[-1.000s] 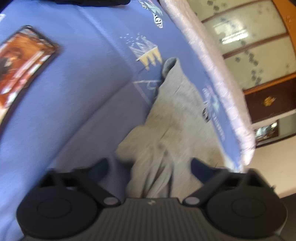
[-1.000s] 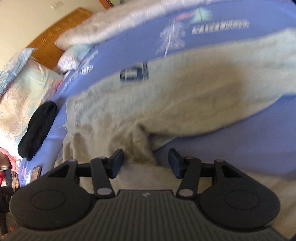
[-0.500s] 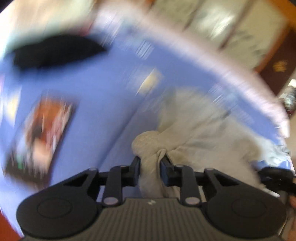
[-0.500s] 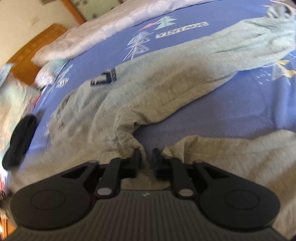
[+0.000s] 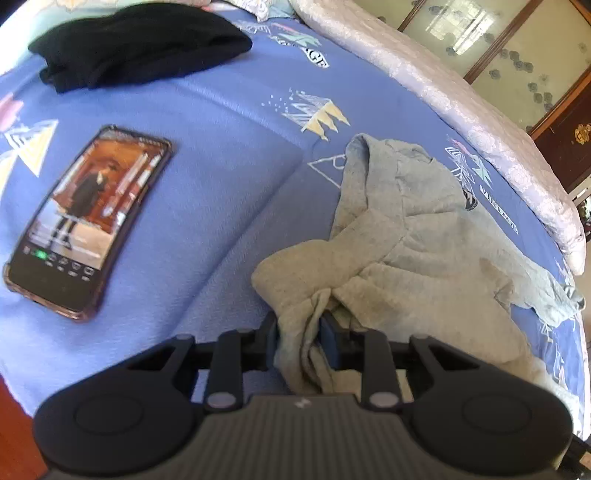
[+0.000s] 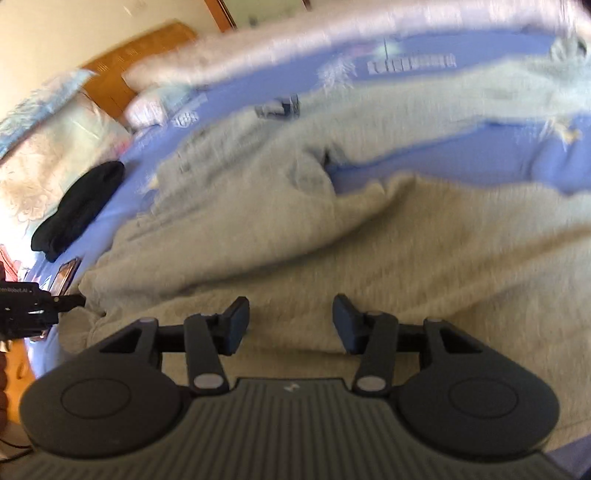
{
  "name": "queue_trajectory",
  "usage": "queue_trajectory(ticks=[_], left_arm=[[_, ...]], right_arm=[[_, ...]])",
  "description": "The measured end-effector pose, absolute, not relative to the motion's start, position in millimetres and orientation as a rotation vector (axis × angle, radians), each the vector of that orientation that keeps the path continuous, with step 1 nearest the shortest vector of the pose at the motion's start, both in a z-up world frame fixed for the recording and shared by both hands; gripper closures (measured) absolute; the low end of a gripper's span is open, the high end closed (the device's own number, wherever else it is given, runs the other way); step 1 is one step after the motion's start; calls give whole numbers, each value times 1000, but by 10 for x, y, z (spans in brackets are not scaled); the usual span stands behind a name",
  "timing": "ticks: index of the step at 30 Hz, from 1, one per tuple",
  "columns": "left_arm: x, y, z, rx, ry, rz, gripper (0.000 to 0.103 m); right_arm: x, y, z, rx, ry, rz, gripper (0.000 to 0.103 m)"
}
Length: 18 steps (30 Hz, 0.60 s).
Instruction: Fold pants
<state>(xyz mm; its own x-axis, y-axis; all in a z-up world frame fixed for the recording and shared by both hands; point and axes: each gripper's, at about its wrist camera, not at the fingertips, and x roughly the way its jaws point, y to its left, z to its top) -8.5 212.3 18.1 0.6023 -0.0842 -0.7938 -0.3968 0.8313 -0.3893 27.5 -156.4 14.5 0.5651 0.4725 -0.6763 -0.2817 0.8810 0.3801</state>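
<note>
Pinching the pants [image 5: 406, 258] low in frame, left hand-held gripper [image 5: 298, 332] should lift evenly; right hand-held gripper [image 6: 290, 325] is opening, nothing between its jaws.

a home bedroom: a bed [image 5: 221, 122] with a blue printed sheet, pillows [image 6: 55, 155], a wooden headboard [image 6: 136, 62].

Bed covered by a blue printed sheet [image 5: 221, 122], with a pale quilted cover [image 5: 461, 107] bunched along its far edge. Behind it, wooden-framed frosted glass panels [image 5: 517, 55] with a flower pattern, brightly lit. At the bed's head, a wooden headboard [image 6: 136, 70] against a cream wall [image 6: 74, 29], and floral pillows [image 6: 48, 147].
</note>
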Motion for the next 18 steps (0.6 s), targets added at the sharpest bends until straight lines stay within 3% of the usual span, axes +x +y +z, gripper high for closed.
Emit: queue_trajectory(ticks=[1,4,10,12,13,18], left_arm=[[-131,2158,235,-578,909,199,75],[-200,2269,464,-570,839,226,56],[351,2188,905,-300,737,231,42],[750,2043,928,-147,717,200,33],[924,1991,912,-95,713,191,21],[1956,1768,597,47,751,148,18]], right_arm=[[300,-1531,155,228,864,452,49],[381,-1613,224,256,866,492,49],[441,-2106,422,327,779,431,49],[523,-2308,488,325,749,377,49],[566,-2420,529,318,733,348,49],[1109,-2975,761,184,648,120,49]])
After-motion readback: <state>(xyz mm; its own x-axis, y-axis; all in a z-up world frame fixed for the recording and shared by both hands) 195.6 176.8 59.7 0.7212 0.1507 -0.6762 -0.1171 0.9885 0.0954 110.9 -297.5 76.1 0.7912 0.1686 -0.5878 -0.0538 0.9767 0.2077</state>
